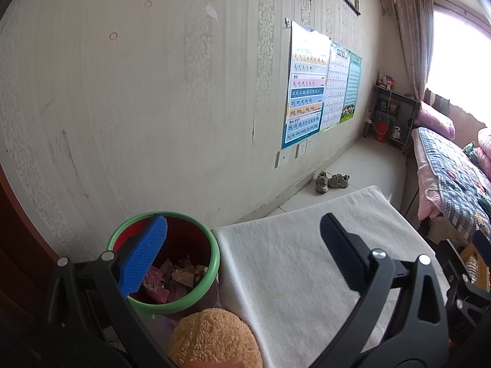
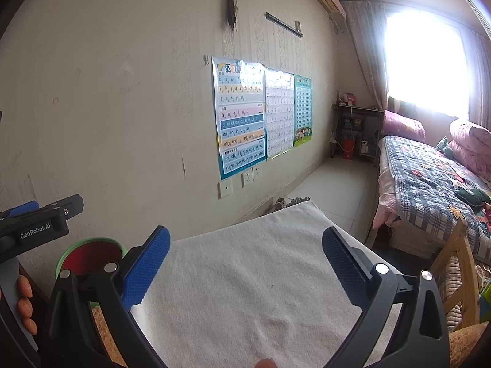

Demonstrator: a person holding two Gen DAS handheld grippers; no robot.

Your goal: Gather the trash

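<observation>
We held our left gripper (image 1: 245,256) and right gripper (image 2: 245,263) spread empty above the white towel-covered table (image 1: 294,263), beside the green-rimmed red bin (image 1: 196,239) of torn paper scraps (image 1: 175,279).

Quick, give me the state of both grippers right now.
Left gripper: open, holding nothing, over the green bin edge.
Right gripper: open, holding nothing, above the white towel.

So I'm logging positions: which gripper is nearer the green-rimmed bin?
Left. The left gripper has one finger above the bin; the right gripper sits over the white cloth beside it.
</observation>
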